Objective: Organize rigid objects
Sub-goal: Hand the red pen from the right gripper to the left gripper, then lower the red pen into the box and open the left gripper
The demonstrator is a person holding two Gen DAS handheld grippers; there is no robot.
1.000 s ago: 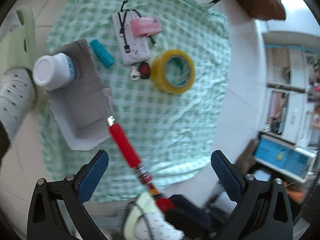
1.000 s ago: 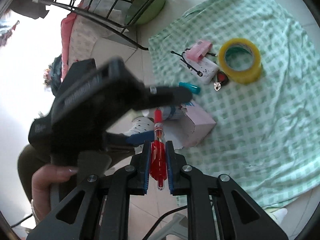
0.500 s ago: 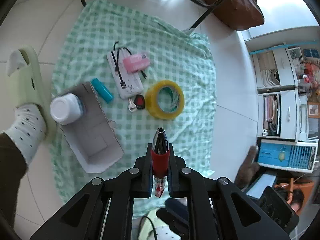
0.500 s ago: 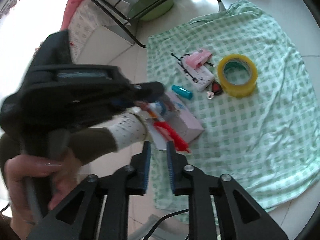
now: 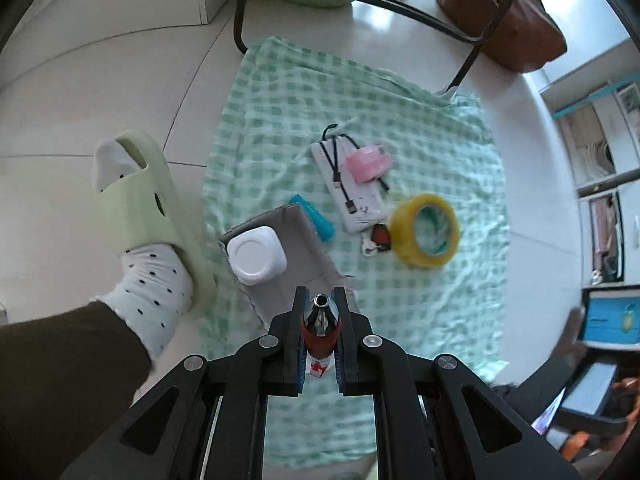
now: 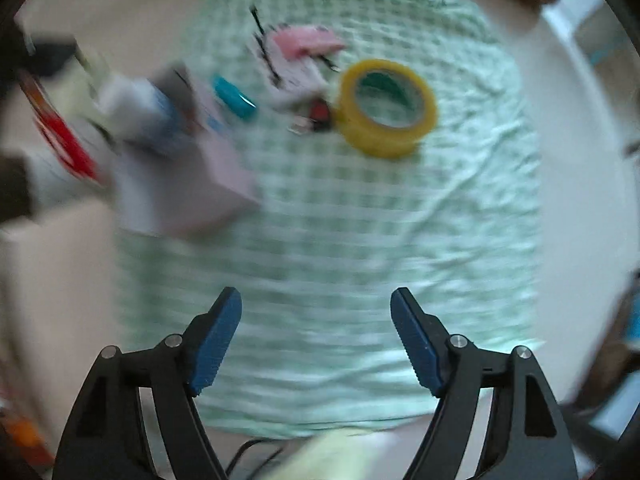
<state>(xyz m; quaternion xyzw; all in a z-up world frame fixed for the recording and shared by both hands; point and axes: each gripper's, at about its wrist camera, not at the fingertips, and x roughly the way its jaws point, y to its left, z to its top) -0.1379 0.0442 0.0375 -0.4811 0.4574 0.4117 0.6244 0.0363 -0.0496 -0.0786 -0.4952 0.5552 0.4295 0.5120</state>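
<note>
— What has just changed?

— The red pen [image 5: 319,334] has gone from one hand to the other. A second ago the right gripper [image 6: 316,336] pinched it; now its jaws have just been opening and stand wide with nothing between them, over bare checked cloth [image 6: 360,220]. The left gripper [image 5: 319,336], which gaped a second ago, is clenched on the pen, silver tip pointing down and away from the camera.

— And what does that mean for the tidying?

— I'd judge the pen is headed for the open cardboard box [image 5: 304,276], which sits right below and ahead of the left jaws. A white-capped bottle [image 5: 257,255] already stands in its far end, so the free room is the near half.

— What is still loose?

— The yellow tape roll [image 5: 425,231], the power bank [image 5: 354,196] with its cable and a pink item on top, a teal tube [image 5: 314,217] just beside the box wall, and a small red key fob [image 5: 380,236] touching the tape roll.

— Any tight edges?

— A slippered foot [image 5: 136,216] presses close to the box's left side, at the cloth's edge. On the right the cloth is open — plenty of room there, though the right wrist view is blurred.
</note>
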